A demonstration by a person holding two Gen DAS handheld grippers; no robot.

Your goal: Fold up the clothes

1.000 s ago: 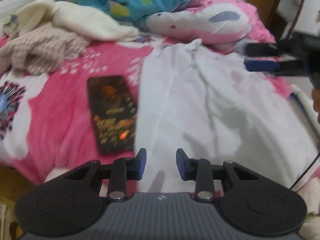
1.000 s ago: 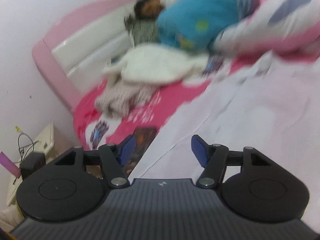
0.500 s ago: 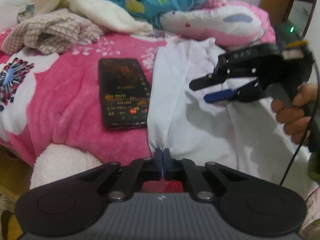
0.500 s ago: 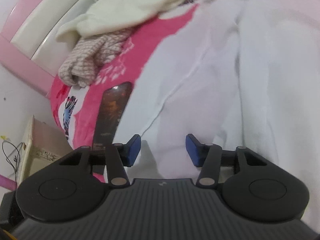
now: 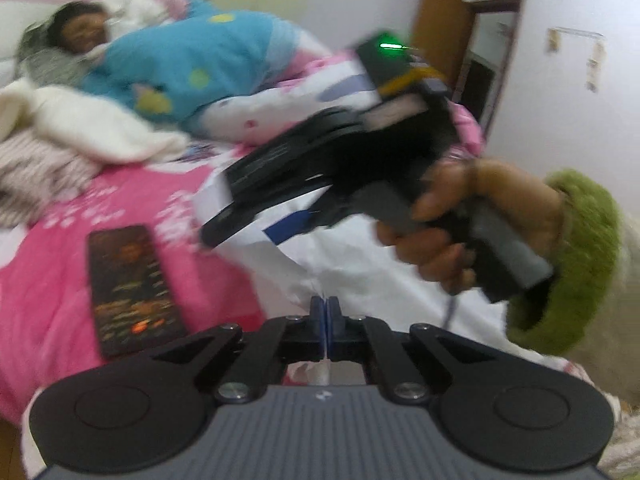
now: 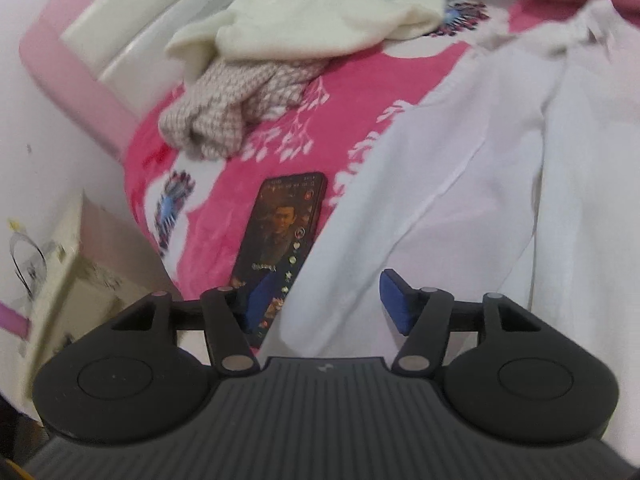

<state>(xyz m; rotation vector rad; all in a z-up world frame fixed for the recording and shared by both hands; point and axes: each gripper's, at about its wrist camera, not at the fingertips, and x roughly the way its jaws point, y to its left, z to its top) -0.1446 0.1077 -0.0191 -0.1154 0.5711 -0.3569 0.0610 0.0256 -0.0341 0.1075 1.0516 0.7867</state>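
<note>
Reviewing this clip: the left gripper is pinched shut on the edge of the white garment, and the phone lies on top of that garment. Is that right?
Not quite. The left gripper is shut on the white garment, but the phone lies on the pink blanket beside the garment's edge, not on top of it. The right wrist view shows this most clearly.

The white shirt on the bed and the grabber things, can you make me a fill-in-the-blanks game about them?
1. The left gripper is shut on the edge of the ____ shirt.
2. The phone lies on the ____ blanket, beside the shirt.
3. The hand holding the right gripper wears a ____ sleeve.
4. The right gripper's jaws are ____, nothing pinched.

Missing words: white; pink; green; opening
</note>
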